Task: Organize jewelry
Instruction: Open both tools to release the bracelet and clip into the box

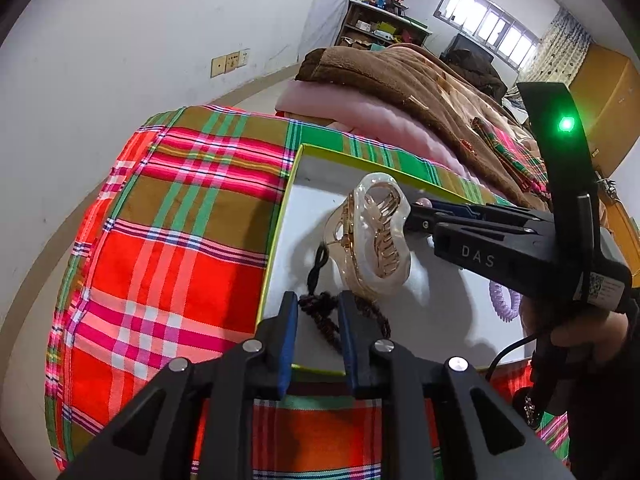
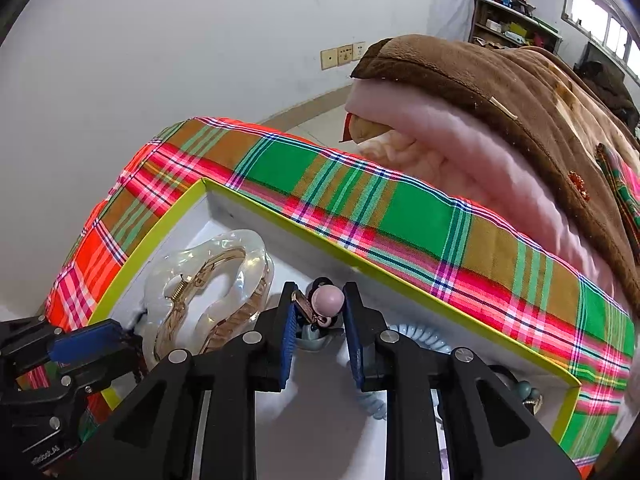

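Note:
A shallow white box with a yellow-green rim lies on a plaid bedspread. A large translucent claw hair clip stands in it. My left gripper is open, its fingers on either side of a dark braided hair tie at the box's near edge. My right gripper is open around a hair tie with a pink bead, just right of the clip. A pale blue spiral hair tie and a lilac one also lie in the box.
The plaid bedspread covers the bed up to its rounded corner on the left. Folded pink and brown blankets are piled behind the box. A white wall and a cluttered shelf stand beyond.

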`<state>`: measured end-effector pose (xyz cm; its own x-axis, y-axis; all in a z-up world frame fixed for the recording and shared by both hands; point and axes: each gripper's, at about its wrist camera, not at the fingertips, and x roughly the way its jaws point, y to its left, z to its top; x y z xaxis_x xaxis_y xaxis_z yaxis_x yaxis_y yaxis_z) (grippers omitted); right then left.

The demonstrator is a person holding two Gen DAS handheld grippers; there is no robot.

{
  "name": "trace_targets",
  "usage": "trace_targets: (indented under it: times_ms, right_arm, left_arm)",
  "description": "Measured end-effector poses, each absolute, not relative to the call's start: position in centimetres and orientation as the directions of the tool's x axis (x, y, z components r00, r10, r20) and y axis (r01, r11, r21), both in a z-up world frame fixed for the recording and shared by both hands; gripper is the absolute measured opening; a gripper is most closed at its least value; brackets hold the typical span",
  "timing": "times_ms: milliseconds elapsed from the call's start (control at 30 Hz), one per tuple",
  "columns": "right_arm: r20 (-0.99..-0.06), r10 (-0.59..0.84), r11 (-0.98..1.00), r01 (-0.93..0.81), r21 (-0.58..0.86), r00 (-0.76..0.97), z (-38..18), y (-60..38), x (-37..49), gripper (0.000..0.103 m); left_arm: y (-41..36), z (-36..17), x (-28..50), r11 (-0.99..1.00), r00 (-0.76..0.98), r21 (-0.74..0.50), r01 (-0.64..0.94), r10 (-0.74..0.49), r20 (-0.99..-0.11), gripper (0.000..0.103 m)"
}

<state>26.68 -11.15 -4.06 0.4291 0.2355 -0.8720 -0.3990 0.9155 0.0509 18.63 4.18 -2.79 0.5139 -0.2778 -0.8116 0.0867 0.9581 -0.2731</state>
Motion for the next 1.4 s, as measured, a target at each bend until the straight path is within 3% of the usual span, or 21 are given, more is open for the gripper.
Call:
trace_targets:
  times_ms: [333,467,600,867,1167,1267,1400]
  right_arm:
    - [-0.868,0.226,0.917,-0.397,0.037,0.442,-3.9,-10.9,26.2,0.034]
    - [-0.866,0.224,0.919,-0.393,0.035,0.447,-3.8,-11.1,26.0,0.035]
    - [-0.856,0.226,0.919,-0.394,0.029,0.465,-3.4,-11.2,25.7,0.035]
    - [-0.844,0.233,0.918,-0.395,0.028,0.482,-2.8,-11.1,24.8,0.035]
    - [-0.819,0.230,0.930,-0.368,0.026,0.525,-1.2,-11.8,23.3,0.037]
    - [-0.804,0.250,0.928,-0.370,0.040,0.540,-0.2,-12.1,22.2,0.052]
    - [-0.780,0.265,0.927,-0.373,0.044,0.567,1.2,-12.5,20.2,0.053]
  left_arm:
    - [4.0,-2.5,18.3,0.959,0.517,-0.269,0.091,-0.276,-0.810,0.028]
    - [3.9,-2.2,18.0,0.958,0.522,-0.272,0.095,-0.281,-0.806,0.033]
    - [3.9,-1.6,17.5,0.957,0.534,-0.273,0.094,-0.280,-0.798,0.046]
    - [4.4,-0.7,16.7,0.958,0.555,-0.274,0.081,-0.272,-0.786,0.046]
    - [4.2,0.6,15.6,0.961,0.576,-0.263,0.085,-0.263,-0.774,0.054]
    - [4.0,1.1,15.0,0.963,0.585,-0.253,0.095,-0.260,-0.768,0.056]
    - [3.6,1.7,14.0,0.966,0.601,-0.236,0.104,-0.250,-0.759,0.059]
